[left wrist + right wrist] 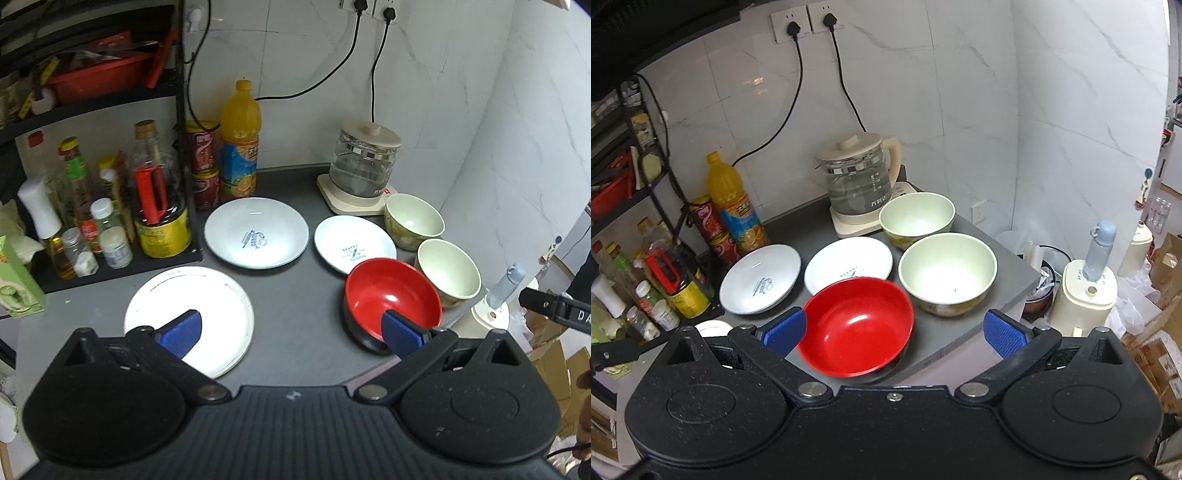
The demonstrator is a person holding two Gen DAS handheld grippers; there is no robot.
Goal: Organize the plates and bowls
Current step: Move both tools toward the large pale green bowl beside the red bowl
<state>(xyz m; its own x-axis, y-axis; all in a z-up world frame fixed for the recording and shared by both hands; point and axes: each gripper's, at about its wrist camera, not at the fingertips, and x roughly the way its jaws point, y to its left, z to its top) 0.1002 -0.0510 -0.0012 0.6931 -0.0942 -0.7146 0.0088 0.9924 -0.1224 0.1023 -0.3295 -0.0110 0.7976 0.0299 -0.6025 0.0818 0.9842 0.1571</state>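
On the dark grey counter [295, 295] lie a flat white plate [207, 295], a deep white plate with a blue print [256, 232] and a smaller printed plate [354, 243]. A red bowl [393, 299] with a black outside sits near the front edge, beside two pale green bowls [448, 273] [413, 219]. My left gripper [290, 334] is open above the counter, one finger over the flat plate, the other over the red bowl's near rim. My right gripper [894, 332] is open over the red bowl [857, 325], with the nearer green bowl [947, 269] just beyond it.
A glass kettle [364, 162] on its base stands at the back by the wall. An orange juice bottle [240, 140], red cans [201, 147] and a rack of condiment bottles [110, 206] crowd the left. The counter's right edge [1015, 295] drops to appliances and boxes.
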